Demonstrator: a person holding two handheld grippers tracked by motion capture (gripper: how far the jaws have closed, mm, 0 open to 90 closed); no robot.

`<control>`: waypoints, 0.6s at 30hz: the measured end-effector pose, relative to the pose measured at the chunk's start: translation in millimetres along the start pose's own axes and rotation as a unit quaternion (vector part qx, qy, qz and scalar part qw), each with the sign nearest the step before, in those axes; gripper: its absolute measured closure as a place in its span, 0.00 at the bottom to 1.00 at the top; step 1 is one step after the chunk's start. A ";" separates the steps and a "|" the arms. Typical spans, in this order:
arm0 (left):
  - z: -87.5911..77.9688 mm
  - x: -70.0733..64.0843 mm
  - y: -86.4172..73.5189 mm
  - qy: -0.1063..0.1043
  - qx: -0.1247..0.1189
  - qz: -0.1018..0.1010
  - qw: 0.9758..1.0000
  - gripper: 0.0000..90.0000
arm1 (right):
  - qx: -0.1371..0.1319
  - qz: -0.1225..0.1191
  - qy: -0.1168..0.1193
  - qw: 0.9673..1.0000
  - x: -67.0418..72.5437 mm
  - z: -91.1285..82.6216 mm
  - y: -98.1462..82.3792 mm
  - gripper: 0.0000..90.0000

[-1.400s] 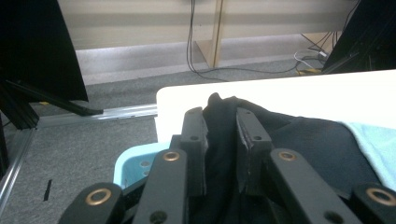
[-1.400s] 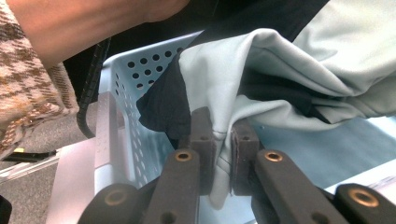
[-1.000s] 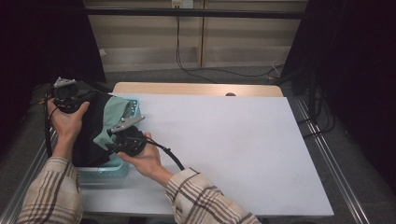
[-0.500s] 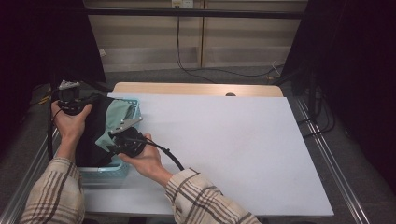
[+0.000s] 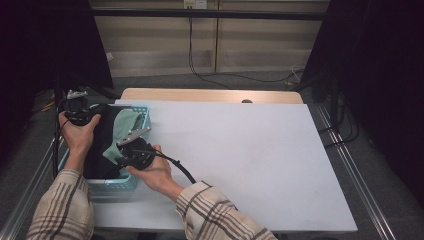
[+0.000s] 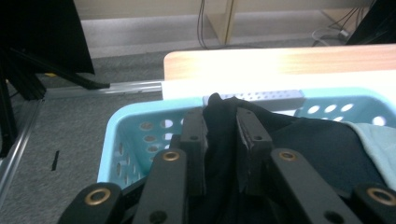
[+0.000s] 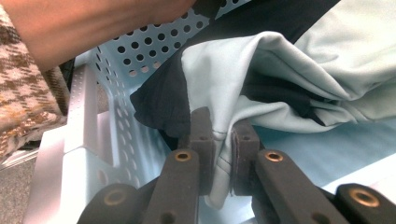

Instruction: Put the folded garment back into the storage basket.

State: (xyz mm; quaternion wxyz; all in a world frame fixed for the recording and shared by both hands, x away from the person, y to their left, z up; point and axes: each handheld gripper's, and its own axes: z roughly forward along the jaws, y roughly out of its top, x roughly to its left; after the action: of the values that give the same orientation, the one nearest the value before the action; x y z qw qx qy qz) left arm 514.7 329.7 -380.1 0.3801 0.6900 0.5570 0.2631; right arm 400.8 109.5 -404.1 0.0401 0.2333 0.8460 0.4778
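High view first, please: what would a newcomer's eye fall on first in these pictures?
Most striking is the light blue basket at the white table's left edge, stuffed with a black and pale green garment. Both tongs are clamped on it: the left tongs on a black fold by the basket's far rim, the right tongs on a pale green edge.

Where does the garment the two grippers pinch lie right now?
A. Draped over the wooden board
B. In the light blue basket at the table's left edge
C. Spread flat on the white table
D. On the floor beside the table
B: the left gripper and right gripper each clamp the garment, which sits inside the basket.
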 end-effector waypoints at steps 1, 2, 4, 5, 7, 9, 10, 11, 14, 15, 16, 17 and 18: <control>0.7 0.5 -0.7 0.003 0.001 -0.001 1.000 0.84 | 0.000 0.002 -0.003 1.000 -0.3 0.4 -0.2 0.92; 1.5 1.2 -1.6 0.004 0.002 -0.002 1.000 0.84 | 0.002 0.007 -0.004 1.000 -0.7 0.7 -0.3 0.92; 4.7 1.7 -4.0 0.008 0.005 -0.008 1.000 0.84 | 0.005 0.007 -0.008 1.000 -1.6 1.5 -0.3 0.92; 6.5 1.9 -4.9 0.013 0.007 -0.010 1.000 0.84 | 0.004 0.007 -0.008 1.000 -2.2 1.6 -0.1 0.92; 9.1 1.9 -6.2 0.011 0.008 -0.010 1.000 0.84 | 0.005 0.008 -0.009 1.000 -2.8 1.2 0.0 0.92; 10.2 -0.2 -6.5 0.015 0.015 -0.011 1.000 0.84 | 0.005 0.007 -0.009 1.000 -3.1 1.0 -0.1 0.92; 11.3 0.1 -6.8 0.010 0.012 -0.011 1.000 0.84 | 0.006 0.006 -0.009 1.000 -3.2 0.9 -0.1 0.92; 11.8 1.4 -6.4 0.016 0.013 -0.004 1.000 0.84 | 0.007 0.008 -0.008 1.000 -3.3 1.1 0.0 0.92; 12.0 1.9 -7.0 0.011 0.012 -0.011 1.000 0.84 | 0.009 0.004 -0.007 1.000 -3.7 2.3 -0.5 0.92; 12.3 2.8 -6.7 0.016 0.012 -0.007 1.000 0.84 | 0.010 0.003 -0.007 1.000 -3.6 2.8 -0.5 0.92; 12.5 3.2 -7.4 0.015 0.013 -0.010 1.000 0.84 | 0.011 0.000 -0.008 1.000 -3.8 2.8 -0.3 0.92; 13.0 3.9 -7.8 0.016 0.014 -0.011 1.000 0.84 | 0.010 0.002 -0.007 1.000 -4.3 3.1 0.1 0.92; 13.6 4.3 -8.2 0.016 0.014 -0.014 1.000 0.84 | 0.011 0.007 -0.006 1.000 -4.5 3.2 0.6 0.92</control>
State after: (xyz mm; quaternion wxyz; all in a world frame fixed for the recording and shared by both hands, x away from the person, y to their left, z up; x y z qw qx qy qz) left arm 521.8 331.5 -394.8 0.3652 0.6830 0.5759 0.2614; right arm 405.9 110.3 -406.1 0.0393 0.2421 0.8495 0.4671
